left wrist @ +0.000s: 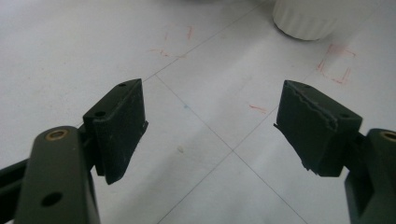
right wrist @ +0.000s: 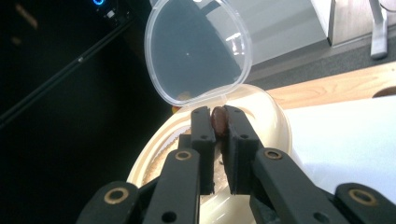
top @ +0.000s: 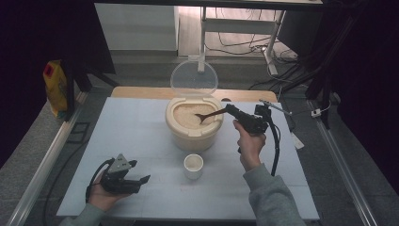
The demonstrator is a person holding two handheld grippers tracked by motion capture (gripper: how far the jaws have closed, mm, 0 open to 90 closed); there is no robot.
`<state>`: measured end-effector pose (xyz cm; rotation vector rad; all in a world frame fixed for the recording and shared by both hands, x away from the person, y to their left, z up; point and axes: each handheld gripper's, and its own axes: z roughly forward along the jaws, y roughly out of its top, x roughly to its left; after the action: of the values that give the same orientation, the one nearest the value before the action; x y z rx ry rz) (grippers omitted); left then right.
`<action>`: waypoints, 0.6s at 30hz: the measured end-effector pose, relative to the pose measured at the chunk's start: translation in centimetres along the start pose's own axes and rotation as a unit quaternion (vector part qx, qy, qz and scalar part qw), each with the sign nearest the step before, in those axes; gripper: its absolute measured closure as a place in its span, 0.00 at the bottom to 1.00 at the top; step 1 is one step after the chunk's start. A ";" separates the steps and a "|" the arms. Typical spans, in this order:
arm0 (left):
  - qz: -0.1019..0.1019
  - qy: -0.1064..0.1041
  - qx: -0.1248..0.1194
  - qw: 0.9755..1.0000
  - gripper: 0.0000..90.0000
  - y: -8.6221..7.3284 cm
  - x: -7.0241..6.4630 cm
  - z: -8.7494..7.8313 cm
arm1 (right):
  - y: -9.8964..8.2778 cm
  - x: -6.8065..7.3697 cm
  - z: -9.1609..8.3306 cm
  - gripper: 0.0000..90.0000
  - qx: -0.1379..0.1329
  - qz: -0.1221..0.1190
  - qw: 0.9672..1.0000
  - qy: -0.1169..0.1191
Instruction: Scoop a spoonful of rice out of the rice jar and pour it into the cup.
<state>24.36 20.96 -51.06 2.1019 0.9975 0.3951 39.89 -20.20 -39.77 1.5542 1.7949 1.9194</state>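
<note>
A cream rice container [top: 194, 126] stands at the table's middle back, its clear lid [top: 194, 77] hinged upright. Pale grain fills its opening. My right gripper [top: 231, 110] is shut on the handle of a dark brown spoon [top: 210, 115], whose bowl rests on the grain. In the right gripper view the spoon handle [right wrist: 218, 119] is pinched between the black pads, with the container [right wrist: 261, 107] and the lid [right wrist: 198, 51] just beyond. A small white cup [top: 193, 165] stands in front of the container. My left gripper [top: 141, 175] rests open at the front left, nothing between its jaws; the cup [left wrist: 306, 18] shows beyond it.
A yellow bag [top: 56, 87] stands off the table at the far left. The white table top [top: 136, 141] carries thin grid lines and red marks [left wrist: 336, 63]. A wooden strip [top: 141, 92] runs along its back edge. Cables lie on the floor behind.
</note>
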 end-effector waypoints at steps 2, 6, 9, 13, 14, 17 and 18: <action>0.000 0.000 -0.001 1.000 0.26 0.0 0.0 0.0 | 0.0 -0.2 0.0 0.93 -0.001 0.011 1.000 -0.002; -0.001 0.001 -0.001 1.000 0.26 0.0 0.0 -0.1 | -0.2 -0.6 -0.1 0.93 -0.003 0.038 0.999 -0.003; 0.000 0.001 -0.001 1.000 0.26 0.0 0.0 0.0 | -0.2 -1.0 -0.3 0.93 -0.004 0.058 0.998 0.001; 0.000 0.001 -0.001 1.000 0.26 0.0 0.0 0.0 | -0.2 -1.4 -0.4 0.93 -0.004 0.072 0.997 0.003; 0.000 0.001 -0.001 1.000 0.26 0.0 0.0 0.0 | -0.2 -1.4 -0.4 0.93 -0.007 0.077 0.997 0.004; 0.001 0.001 -0.001 1.000 0.26 0.0 0.0 0.0 | -0.2 -1.7 -0.4 0.92 -0.009 0.091 0.996 0.007; 0.001 0.001 -0.001 1.000 0.26 0.0 0.0 0.0 | -0.2 -1.8 -0.5 0.92 -0.006 0.091 0.996 0.008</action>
<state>24.37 20.99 -51.04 2.1012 0.9969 0.3985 40.29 -21.65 -40.89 1.7596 1.6960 2.0212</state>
